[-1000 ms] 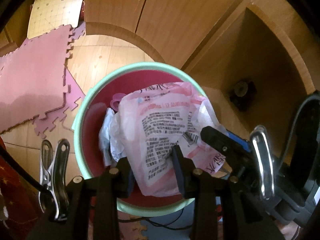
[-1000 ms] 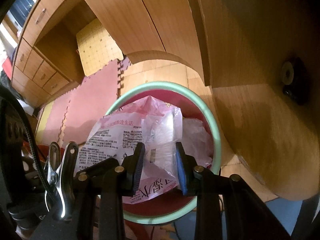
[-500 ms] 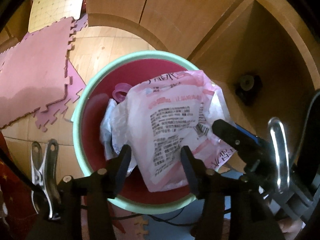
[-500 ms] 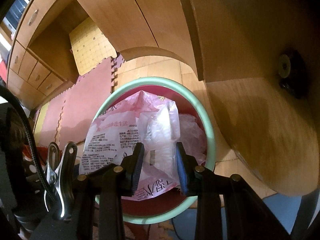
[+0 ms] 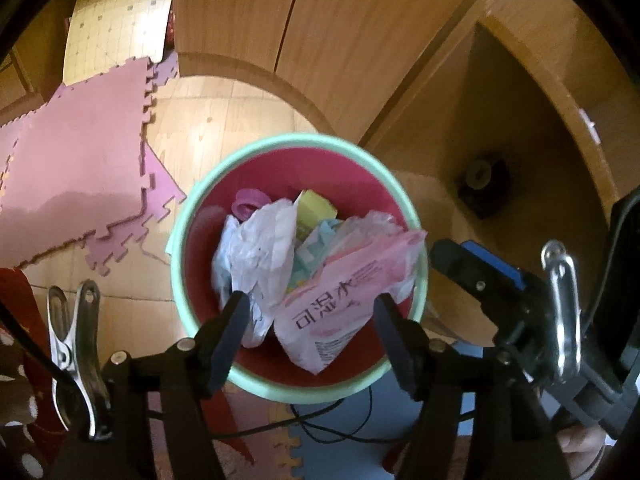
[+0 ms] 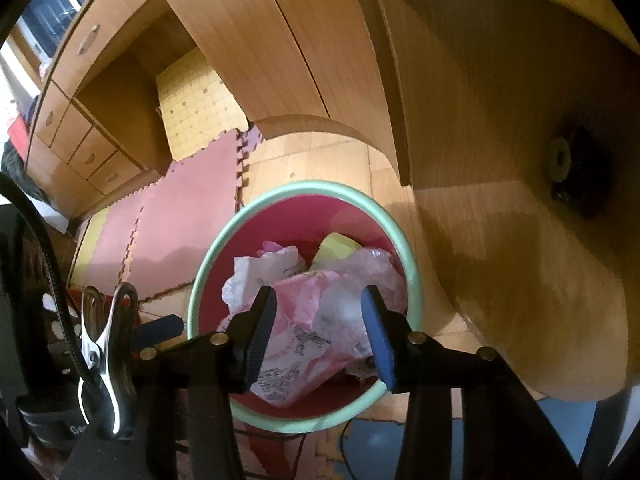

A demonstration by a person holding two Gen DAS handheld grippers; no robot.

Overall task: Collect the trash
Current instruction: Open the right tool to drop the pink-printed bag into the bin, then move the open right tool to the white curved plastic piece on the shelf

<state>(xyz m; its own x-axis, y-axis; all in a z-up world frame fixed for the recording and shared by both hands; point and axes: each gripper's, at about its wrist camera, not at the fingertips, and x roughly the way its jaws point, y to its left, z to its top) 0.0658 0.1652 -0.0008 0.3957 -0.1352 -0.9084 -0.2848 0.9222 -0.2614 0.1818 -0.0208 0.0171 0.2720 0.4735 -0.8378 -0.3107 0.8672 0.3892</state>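
Note:
A round bin with a mint green rim and red inside stands on the wooden floor. A pink printed plastic bag lies in it, on crumpled white wrappers and a yellow-green box. My left gripper is open and empty above the bin's near edge. My right gripper is open and empty above the bin; its blue-padded finger also shows in the left wrist view.
Wooden cabinet panels stand close behind and to the right of the bin. Pink foam puzzle mats cover the floor to the left. A black cable lies on blue matting in front of the bin.
Both grippers opened and let go of the pink bag, which dropped into the bin. Both grippers pulled back and up from the bin.

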